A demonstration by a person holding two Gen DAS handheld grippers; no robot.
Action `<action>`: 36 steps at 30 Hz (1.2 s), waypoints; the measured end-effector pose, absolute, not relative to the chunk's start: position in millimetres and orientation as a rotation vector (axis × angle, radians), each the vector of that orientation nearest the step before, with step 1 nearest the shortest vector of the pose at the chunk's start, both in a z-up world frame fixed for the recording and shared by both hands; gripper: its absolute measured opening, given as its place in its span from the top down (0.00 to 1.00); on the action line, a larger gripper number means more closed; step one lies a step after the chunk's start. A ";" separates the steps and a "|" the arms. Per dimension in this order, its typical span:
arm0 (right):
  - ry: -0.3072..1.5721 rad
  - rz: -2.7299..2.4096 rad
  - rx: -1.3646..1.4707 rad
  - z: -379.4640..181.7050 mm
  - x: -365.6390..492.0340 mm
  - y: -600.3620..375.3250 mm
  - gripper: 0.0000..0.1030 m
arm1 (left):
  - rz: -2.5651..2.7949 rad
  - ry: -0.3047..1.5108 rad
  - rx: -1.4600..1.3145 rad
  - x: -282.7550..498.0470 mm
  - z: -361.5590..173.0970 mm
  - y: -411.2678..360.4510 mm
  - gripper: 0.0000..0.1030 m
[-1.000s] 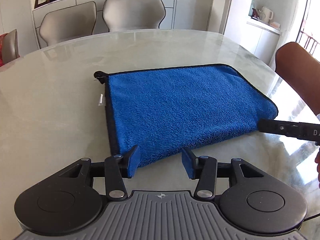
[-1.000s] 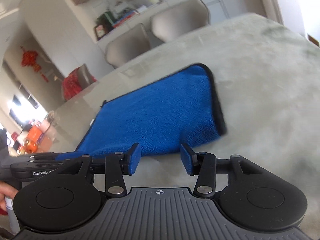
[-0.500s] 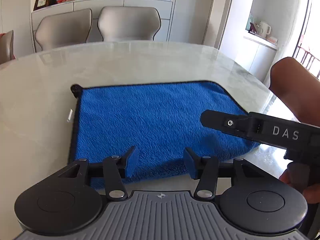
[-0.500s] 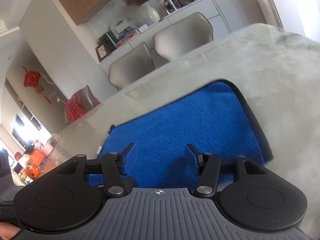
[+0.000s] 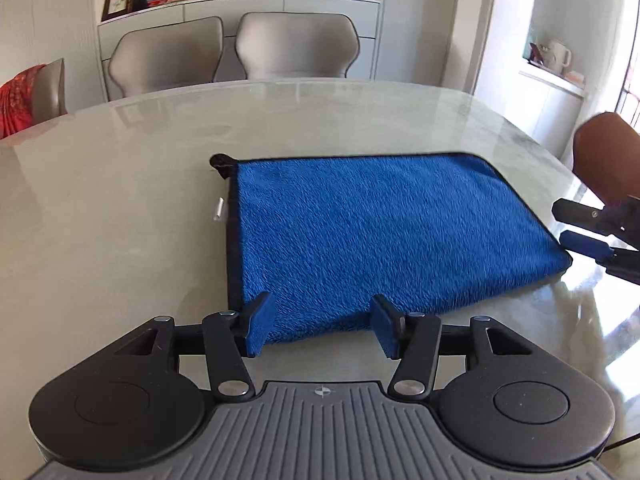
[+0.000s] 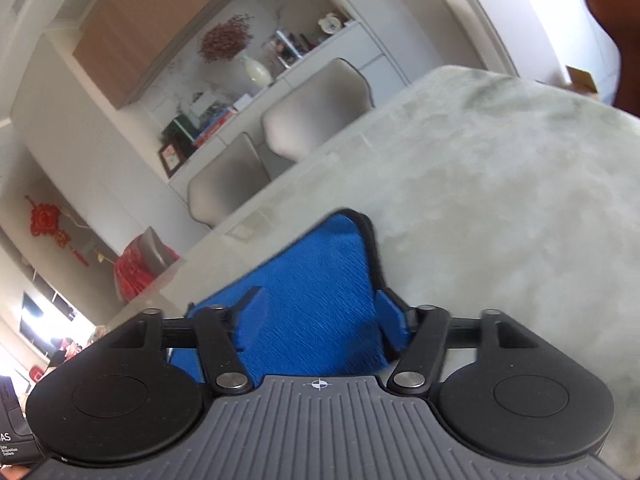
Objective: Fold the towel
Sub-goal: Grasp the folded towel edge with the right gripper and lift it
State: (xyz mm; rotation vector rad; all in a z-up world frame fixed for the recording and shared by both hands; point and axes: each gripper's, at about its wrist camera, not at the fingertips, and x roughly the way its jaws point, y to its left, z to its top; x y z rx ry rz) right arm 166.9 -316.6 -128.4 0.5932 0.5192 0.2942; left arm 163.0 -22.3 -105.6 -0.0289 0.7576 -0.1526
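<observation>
At 3 o'clock, right claw (image 5: 576,226) cut off by frame edge; blurred wrist view. Towel (image 5: 384,240) folded flat on tabletop (image 5: 120,200). Left claw (image 5: 320,328) spreading, empty, towel's near edge at 12. Right claw spreading over towel corner, unpinched.

- Right gripper (image 5: 596,236) cut off by the left wrist view's right edge
- Blue towel's (image 6: 316,300) near edge hidden behind the gripper body, right wrist view motion-blurred
</observation>
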 end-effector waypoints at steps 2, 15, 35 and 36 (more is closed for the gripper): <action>0.519 0.330 0.575 -126.2 175.4 -304.8 0.31 | -0.170 0.746 -0.041 172.0 -102.6 -31.7 0.41; 0.608 0.332 0.585 -136.0 191.5 -321.6 0.33 | -0.156 0.794 0.015 171.2 -117.6 -23.4 0.40; 0.961 0.508 0.616 -140.8 259.6 -343.7 0.82 | -0.162 0.828 0.005 203.8 -102.5 -21.5 0.38; 0.964 0.506 0.626 -141.6 260.7 -343.9 0.84 | -0.165 0.829 0.009 204.5 -101.9 -22.2 0.39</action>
